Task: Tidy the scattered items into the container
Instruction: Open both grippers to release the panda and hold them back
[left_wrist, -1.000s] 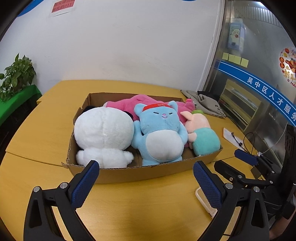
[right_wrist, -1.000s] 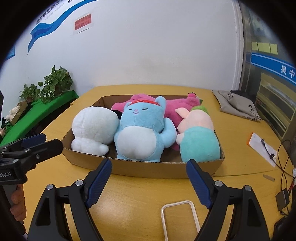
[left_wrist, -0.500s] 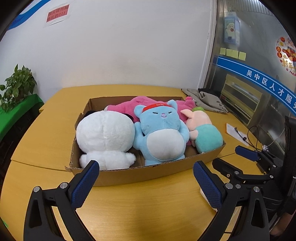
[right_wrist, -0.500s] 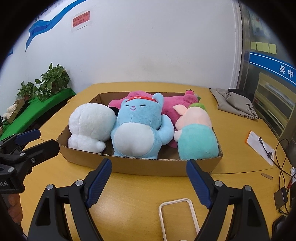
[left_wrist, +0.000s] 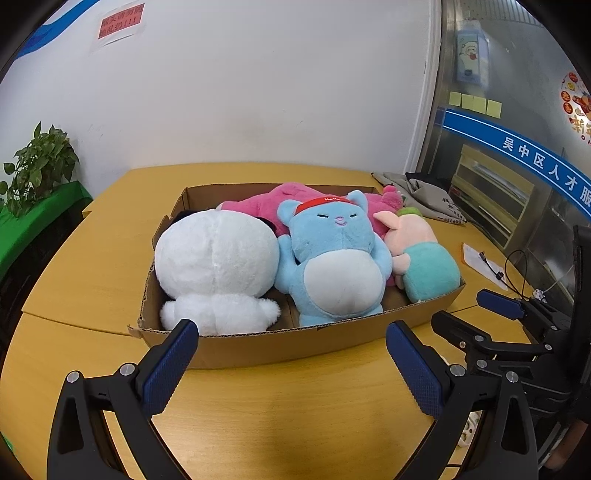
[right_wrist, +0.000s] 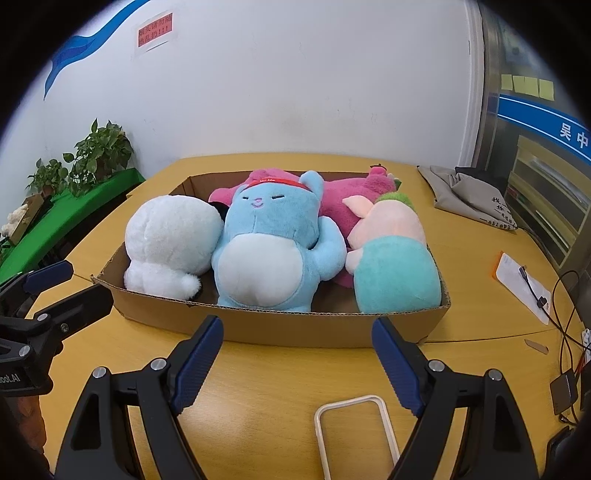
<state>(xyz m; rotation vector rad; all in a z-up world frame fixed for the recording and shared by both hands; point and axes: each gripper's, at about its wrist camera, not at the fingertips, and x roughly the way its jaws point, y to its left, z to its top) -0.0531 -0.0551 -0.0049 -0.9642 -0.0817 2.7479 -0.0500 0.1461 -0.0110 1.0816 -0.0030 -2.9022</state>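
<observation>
Hovering just short of the cardboard box (right_wrist: 332, 326) on the counter (left_wrist: 295, 406), both grippers, left (left_wrist: 291, 363) and right (right_wrist: 297, 363), hold their fingers spread and empty, probably because the white (left_wrist: 216, 266), blue (right_wrist: 273, 251), pink (right_wrist: 343, 206) and teal-bodied (right_wrist: 395, 269) plush toys already sit packed inside.

On my worktop (right_wrist: 280, 398) the box (right_wrist: 295, 326) sits ahead, holding the round plush (right_wrist: 170, 236) at its left end, the cat plush (right_wrist: 273, 243) in its middle, the pig plush (right_wrist: 391, 258) at its right end, the long plush (right_wrist: 354, 195) along the box's back wall.
</observation>
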